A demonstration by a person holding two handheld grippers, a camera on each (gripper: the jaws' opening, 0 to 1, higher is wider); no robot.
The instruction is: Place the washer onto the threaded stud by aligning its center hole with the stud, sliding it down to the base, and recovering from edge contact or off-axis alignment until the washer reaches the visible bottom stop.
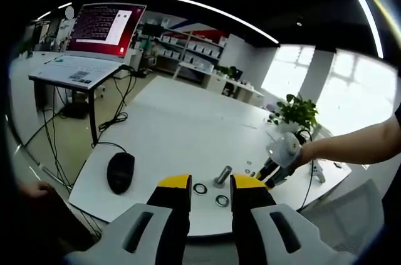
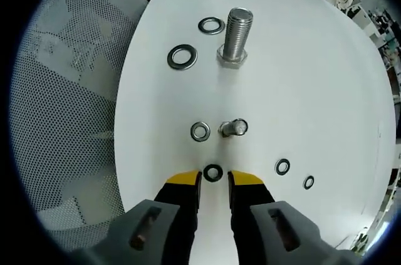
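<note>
In the right gripper view a large threaded stud [image 2: 235, 34] stands upright on its hex base, with two large washers [image 2: 182, 57] [image 2: 211, 25] lying flat to its left. Nearer me stands a small stud [image 2: 234, 128] with a small washer [image 2: 200, 131] beside it. A small dark washer [image 2: 213, 173] lies on the table just ahead of the gap of my open right gripper [image 2: 213, 181], untouched. In the left gripper view my left gripper [image 1: 210, 185] is open and empty, short of the stud [image 1: 222, 176] and two washers [image 1: 200, 188] [image 1: 222, 200]. The right gripper [image 1: 264, 176] comes in from the right.
Two more small washers [image 2: 282, 166] [image 2: 309, 182] lie to the right. A black mouse [image 1: 120, 172] sits left of the stud on the white table [image 1: 182, 121]. A mesh chair [image 2: 56, 89] stands beside the table edge. A laptop desk [image 1: 75, 74] and a plant [image 1: 297, 111] are further off.
</note>
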